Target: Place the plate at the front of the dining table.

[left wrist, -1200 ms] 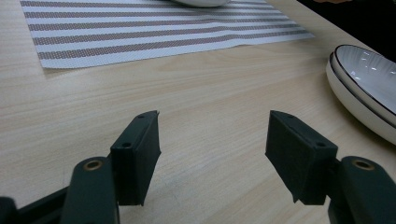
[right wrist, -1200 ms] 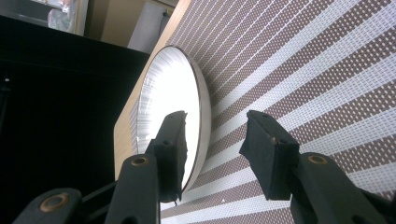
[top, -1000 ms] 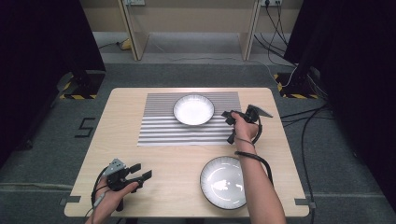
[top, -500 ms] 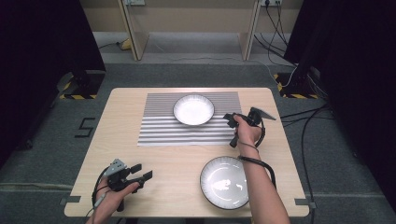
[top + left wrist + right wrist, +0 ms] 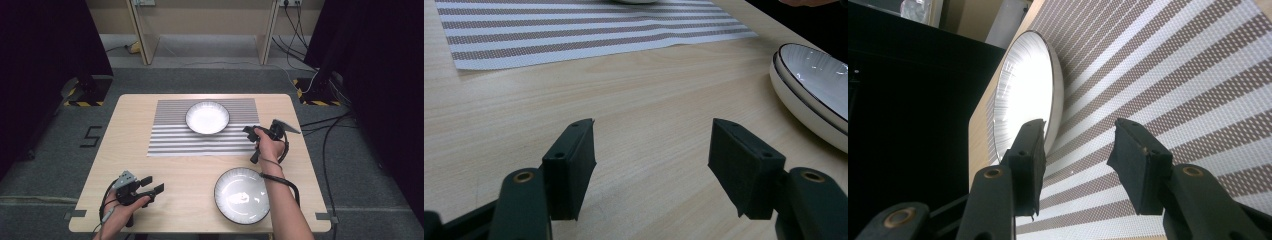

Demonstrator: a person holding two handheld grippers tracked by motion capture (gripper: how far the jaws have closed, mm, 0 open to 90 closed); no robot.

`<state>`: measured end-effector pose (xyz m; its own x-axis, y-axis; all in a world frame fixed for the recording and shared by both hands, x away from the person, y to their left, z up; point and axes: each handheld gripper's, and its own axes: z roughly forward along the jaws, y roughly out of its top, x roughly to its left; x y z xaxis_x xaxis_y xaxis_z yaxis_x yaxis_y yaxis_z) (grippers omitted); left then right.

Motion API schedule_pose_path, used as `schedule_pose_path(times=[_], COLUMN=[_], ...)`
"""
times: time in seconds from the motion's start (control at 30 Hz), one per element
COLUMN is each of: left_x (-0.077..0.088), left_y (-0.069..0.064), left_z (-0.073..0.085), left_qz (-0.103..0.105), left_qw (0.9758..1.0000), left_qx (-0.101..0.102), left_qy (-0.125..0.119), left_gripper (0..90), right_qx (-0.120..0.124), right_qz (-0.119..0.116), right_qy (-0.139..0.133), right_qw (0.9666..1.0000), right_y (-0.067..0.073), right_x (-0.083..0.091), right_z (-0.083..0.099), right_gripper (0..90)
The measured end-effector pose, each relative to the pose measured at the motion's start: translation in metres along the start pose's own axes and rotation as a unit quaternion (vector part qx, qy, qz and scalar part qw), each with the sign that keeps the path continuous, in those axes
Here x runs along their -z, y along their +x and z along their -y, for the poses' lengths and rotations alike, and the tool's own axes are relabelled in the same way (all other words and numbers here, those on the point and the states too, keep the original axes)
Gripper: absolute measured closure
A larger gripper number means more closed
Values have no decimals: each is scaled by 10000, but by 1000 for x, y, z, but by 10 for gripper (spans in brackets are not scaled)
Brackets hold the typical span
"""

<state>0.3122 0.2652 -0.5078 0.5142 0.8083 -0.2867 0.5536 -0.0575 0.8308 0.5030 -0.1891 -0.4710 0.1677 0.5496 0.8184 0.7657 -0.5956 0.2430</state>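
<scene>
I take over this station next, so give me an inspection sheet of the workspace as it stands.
Surface: wooden table, with a striped placemat at the back.
Job's things: small bowl on the placemat; large bowl on bare wood near the front edge.
Clutter: nothing seen.
Grippers: left gripper open, empty, at the front left; right gripper open, its jaws just widening, empty, beside the small bowl.
Cables: one trails from each gripper; more on the floor at right.
Surroundings: grey carpet, black curtains.

Grey carpet floor, dark curtains either side, pale wooden furniture legs behind, perhaps a desk, loose cables
</scene>
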Motion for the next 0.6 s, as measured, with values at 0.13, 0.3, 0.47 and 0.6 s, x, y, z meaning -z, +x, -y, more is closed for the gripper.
schedule_pose_path(times=[0.13,0.3,0.47,0.6], left_x=[0,0,0,0], left_y=[-1,-1,-1,-2], left_z=[0,0,1,1], left_qz=[6,8,9,14], left_qw=[10000,10000,10000,10000], left_qx=[-15,-21,-24,-17], left_qy=[-4,2,3,2], left_gripper=[347,347,347,347], right_qx=[6,46,91,112], right_qz=[9,-23,-26,-32], right_qy=[11,28,25,18], right_qw=[10000,10000,10000,9999], right_y=[-2,-2,-3,-4], right_x=[4,8,13,17], right_z=[2,5,7,9], right_gripper=[554,552,551,550])
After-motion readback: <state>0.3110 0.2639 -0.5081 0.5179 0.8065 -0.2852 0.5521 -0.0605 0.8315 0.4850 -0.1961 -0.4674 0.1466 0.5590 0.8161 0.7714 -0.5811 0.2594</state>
